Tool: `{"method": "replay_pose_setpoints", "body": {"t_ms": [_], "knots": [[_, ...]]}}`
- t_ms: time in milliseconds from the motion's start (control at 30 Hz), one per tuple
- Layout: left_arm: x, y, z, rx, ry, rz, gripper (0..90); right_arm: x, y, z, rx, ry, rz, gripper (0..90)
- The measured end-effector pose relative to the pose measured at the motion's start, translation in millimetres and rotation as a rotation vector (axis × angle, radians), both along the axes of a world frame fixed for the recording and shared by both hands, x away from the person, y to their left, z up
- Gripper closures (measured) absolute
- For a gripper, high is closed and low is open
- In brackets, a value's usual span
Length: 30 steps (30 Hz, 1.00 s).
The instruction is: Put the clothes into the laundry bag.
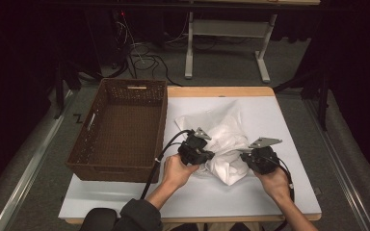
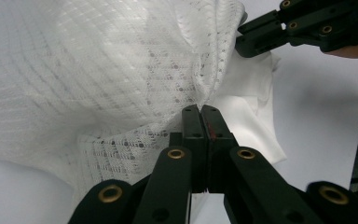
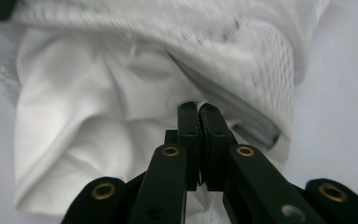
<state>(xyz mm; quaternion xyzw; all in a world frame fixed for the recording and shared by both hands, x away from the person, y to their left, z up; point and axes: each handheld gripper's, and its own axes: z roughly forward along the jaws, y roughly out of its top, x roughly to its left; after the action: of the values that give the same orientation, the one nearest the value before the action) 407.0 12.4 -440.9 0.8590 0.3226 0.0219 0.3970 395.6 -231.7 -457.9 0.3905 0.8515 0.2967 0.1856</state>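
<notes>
Both tongs, left (image 2: 200, 112) and right (image 3: 198, 108), pinch what seems white mesh cloth (image 1: 221, 139); we should lift evenly.

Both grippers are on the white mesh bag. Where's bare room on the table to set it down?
Free patches: the white mat right of the mesh bag, out to the table edge; the front strip of mat between the forearms; and the inside of the brown basket. It is crowded mid-table, where the left gripper and right gripper clamp the bag.
</notes>
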Motion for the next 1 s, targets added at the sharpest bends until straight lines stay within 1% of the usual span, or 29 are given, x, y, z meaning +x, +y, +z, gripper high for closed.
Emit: {"method": "replay_pose_setpoints", "body": {"t_ms": [33, 67, 133, 200, 233, 267, 300, 333, 367, 400, 433, 500, 533, 633, 667, 700, 733, 833, 933, 967, 1000], "knots": [[-0.5, -0.9, 0.3, -0.002, -0.002, -0.004, 89.2, 1.4, 3.2, 1.1, -0.008, -0.006, 0.001, 90.0], [-0.8, -1.2, 1.1, 0.001, -0.003, -0.013, 89.4, 4.0, 5.7, 1.1, -0.005, -0.013, 0.001, 90.0], [-1.4, -1.5, 2.3, 0.002, -0.004, -0.026, 89.6, 10.5, 9.0, -0.3, 0.022, -0.021, -0.018, 90.0], [-1.7, -1.9, 2.6, 0.001, -0.004, -0.033, 89.7, 17.7, 12.4, -3.9, 0.045, -0.022, -0.049, 90.0], [-1.7, -2.1, 2.6, 0.001, -0.002, -0.034, 89.7, 21.7, 14.8, -7.5, 0.043, -0.028, -0.060, 90.0], [-1.4, -2.2, 2.6, -0.001, 0.001, -0.034, 89.7, 25.5, 17.8, -12.3, 0.024, -0.031, -0.075, 90.0], [-1.1, -2.4, 2.7, 0.000, 0.003, -0.034, 89.7, 29.6, 20.4, -18.0, 0.006, -0.018, -0.080, 90.0], [-0.9, -2.6, 3.0, 0.004, 0.001, -0.032, 89.7, 32.9, 22.8, -23.9, 0.004, -0.001, -0.077, 90.0], [-0.7, -2.5, 3.2, 0.003, -0.001, -0.028, 89.7, 33.8, 25.1, -27.5, -0.006, 0.001, -0.072, 89.9], [0.0, -1.8, 3.4, 0.002, -0.003, -0.027, 89.6, 32.8, 25.8, -27.4, -0.011, -0.005, -0.073, 88.3], [0.3, -1.4, 3.6, 0.002, -0.003, -0.022, 89.6, 31.5, 24.9, -26.1, 0.003, -0.013, -0.075, 83.8], [1.3, -0.7, 3.5, -0.003, -0.003, -0.009, 89.5, 26.9, 20.4, -20.4, 0.019, -0.012, -0.073, 77.6], [1.8, -0.2, 3.6, -0.002, -0.003, -0.007, 89.4, 23.2, 17.6, -16.8, 0.023, -0.016, -0.071, 76.5], [2.3, -0.7, 2.9, 0.005, -0.003, -0.005, 89.4, 6.7, 8.7, -2.9, 0.019, -0.016, -0.035, 71.2], [2.6, -1.3, 1.9, 0.007, -0.002, -0.004, 89.3, 2.2, 7.2, -0.9, 0.022, -0.017, -0.027, 69.8], [2.8, -1.8, 1.3, 0.009, 0.000, -0.002, 89.3, -5.5, 3.9, 2.5, 0.016, -0.014, -0.007, 69.4], [3.2, -2.4, 0.7, 0.010, 0.001, -0.001, 89.3, -11.7, 2.0, 3.7, 0.025, -0.014, 0.004, 68.7], [4.7, -4.5, -1.1, 0.009, 0.007, 0.004, 89.3, -24.9, -1.6, 4.4, 0.024, 0.004, 0.036, 65.8], [6.1, -5.8, -2.6, 0.016, 0.014, 0.005, 89.2, -32.0, 0.7, 0.2, 0.023, 0.027, 0.071, 63.9], [6.7, -6.0, -2.8, 0.016, 0.015, 0.006, 89.2, -33.4, 2.9, -1.7, 0.027, 0.044, 0.080, 62.5], [7.1, -6.2, -3.0, 0.015, 0.015, 0.010, 89.2, -34.0, 5.3, -3.6, 0.022, 0.060, 0.089, 61.1]]}}
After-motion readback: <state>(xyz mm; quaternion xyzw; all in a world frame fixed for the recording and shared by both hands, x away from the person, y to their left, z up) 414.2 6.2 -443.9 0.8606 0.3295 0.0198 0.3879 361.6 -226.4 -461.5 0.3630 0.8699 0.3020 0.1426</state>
